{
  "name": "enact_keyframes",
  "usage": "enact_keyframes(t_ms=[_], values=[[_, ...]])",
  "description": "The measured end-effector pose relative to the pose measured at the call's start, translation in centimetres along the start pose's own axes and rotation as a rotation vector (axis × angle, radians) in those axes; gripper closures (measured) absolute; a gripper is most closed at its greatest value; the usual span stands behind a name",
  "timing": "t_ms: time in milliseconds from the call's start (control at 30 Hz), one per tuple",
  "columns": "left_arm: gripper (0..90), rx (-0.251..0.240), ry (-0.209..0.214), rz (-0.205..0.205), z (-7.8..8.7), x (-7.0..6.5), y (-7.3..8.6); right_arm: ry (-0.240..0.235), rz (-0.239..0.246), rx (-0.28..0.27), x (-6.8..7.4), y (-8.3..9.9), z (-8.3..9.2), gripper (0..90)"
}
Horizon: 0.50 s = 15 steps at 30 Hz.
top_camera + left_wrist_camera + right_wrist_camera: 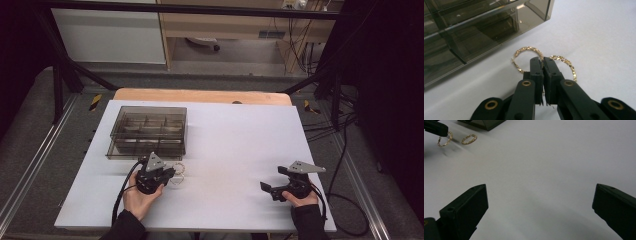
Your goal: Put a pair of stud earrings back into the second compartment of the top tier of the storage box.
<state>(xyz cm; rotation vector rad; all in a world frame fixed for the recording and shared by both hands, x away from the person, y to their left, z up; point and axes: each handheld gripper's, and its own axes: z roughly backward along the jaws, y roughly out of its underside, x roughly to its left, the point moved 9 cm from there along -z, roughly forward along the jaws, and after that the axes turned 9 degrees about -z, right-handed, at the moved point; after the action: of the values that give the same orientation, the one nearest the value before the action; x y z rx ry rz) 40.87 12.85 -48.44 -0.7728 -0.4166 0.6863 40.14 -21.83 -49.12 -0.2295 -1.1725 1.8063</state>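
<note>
Earrings, two gold twisted hoops, lie on the white table (235, 150) just in front of the smoked plastic organizer box (147, 132), which stands at the table's far left. In the left gripper view the left hoop (524, 53) and the right hoop (566, 63) sit side by side, close together, near the box's front wall. The left gripper (541, 62) is down at the pair with its jaws brought together; the tips cover the spot where the two hoops come nearest, and the right-hand edge of the left hoop runs in under them. It is probable that the jaws pinch that hoop, but the contact itself is hidden behind the tips, so a firm hold cannot be confirmed. From the high view the left gripper (167, 175) sits beside the hoops, near the box's front right corner. The right gripper (280, 187) rests well apart at the table's right side, jaws spread wide with nothing between them. Progress is judged early: both hoops are outside the box, and no jewellery can be made out in its divided compartments. Remaining steps, by this reading: lift the first hoop, place it in a compartment, then repeat for the second.
</note>
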Motion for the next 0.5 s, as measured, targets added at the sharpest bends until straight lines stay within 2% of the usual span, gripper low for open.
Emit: enact_keyframes(t_ms=[500], values=[[86.4, -0.016, 0.017, -0.007, 1.2, -0.3, 0.2, 0.001, 0.001, -0.004, 0.0, 0.0, 0.0, 0.9]])
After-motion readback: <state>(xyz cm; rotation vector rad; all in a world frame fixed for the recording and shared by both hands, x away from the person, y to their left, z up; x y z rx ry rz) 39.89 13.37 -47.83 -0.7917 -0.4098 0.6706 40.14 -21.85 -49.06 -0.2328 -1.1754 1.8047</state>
